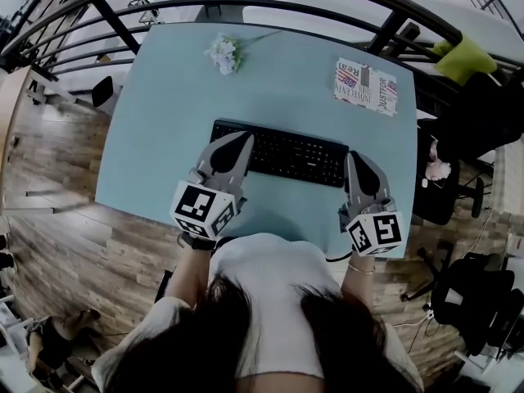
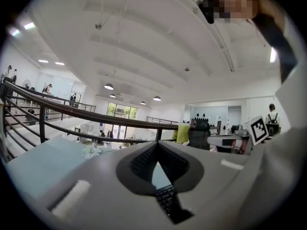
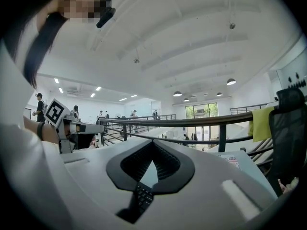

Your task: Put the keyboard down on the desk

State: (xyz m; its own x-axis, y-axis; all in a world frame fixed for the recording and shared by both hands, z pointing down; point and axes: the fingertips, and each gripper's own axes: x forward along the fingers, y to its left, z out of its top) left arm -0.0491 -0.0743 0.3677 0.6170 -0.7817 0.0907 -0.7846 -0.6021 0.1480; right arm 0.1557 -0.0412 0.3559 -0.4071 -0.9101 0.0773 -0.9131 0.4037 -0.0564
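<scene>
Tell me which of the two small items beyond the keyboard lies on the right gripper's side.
The flag-printed booklet, at the far right corner of the desk; the white flower bunch lies toward the left.

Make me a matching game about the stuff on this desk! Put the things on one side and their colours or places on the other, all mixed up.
Things:
1 keyboard
2 flowers
3 booklet
4 desk

Colours or places:
A white, by the far edge
B light blue
C black, in the middle near the person
D far right corner

Pairs: 1-C, 2-A, 3-D, 4-B
</scene>
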